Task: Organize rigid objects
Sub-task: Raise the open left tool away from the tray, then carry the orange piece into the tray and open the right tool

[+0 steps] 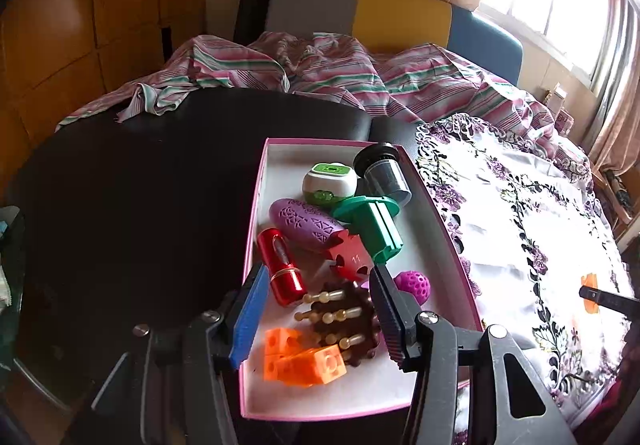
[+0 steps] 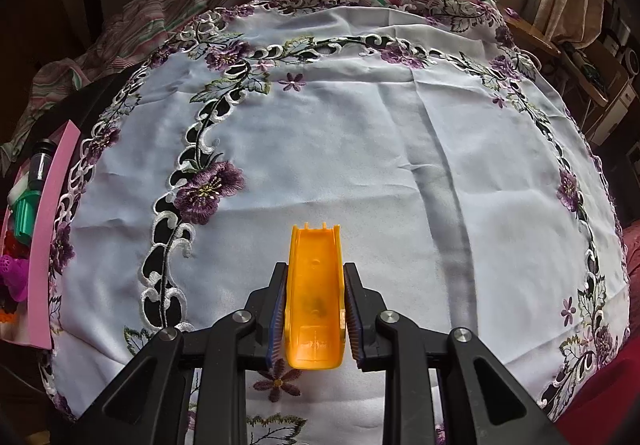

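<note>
The pink-rimmed box (image 1: 448, 245) lies under the left claw (image 1: 316, 309), gathering the toys so they stay together. That claw is spread and empty above the brown peg piece (image 1: 340, 317). The right claw (image 2: 316, 309) pinches an orange plastic channel (image 2: 316, 285), glossy and hollow, over the embroidered cloth (image 2: 360, 149), presumably bound for the box.

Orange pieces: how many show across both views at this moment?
2. A cluster of orange cubes lies at the near end of the pink-rimmed box, and an orange channel-shaped piece is clamped in the right gripper above the embroidered cloth. Others may be hidden.
</note>
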A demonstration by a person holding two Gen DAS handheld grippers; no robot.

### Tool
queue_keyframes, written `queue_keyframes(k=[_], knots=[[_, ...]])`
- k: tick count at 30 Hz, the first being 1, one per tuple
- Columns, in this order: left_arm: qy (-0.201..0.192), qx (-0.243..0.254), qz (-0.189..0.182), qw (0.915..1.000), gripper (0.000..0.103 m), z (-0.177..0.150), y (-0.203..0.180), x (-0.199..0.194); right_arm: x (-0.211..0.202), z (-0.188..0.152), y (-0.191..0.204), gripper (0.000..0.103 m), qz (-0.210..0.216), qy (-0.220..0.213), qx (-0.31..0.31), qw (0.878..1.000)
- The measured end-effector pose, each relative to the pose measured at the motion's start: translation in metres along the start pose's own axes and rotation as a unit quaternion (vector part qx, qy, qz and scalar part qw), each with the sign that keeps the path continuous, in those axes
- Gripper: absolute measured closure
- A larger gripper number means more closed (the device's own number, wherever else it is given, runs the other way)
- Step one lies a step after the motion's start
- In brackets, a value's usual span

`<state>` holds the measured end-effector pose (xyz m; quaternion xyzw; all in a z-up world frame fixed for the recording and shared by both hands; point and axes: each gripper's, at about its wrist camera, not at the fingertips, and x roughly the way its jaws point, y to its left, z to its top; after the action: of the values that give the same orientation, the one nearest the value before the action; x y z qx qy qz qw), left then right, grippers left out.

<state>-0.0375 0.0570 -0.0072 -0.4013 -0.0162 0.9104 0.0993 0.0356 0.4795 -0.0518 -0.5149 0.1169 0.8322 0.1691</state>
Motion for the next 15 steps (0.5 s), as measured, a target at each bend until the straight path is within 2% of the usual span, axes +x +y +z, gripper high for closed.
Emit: queue_keyframes(k=[12,15], knots=[[0.0,-0.012,0.007,0.9999,0.048,-0.01,0.015,-0.008,-0.004,0.001,0.011,0.078,0.027,-0.006,-0.023,0.999],[0.0,-0.019,0.016,0.9997,0.046,-0.012,0.023,-0.009,-0.011,0.003,0.019,0.078,0.047,-0.007,-0.023,0.999]])
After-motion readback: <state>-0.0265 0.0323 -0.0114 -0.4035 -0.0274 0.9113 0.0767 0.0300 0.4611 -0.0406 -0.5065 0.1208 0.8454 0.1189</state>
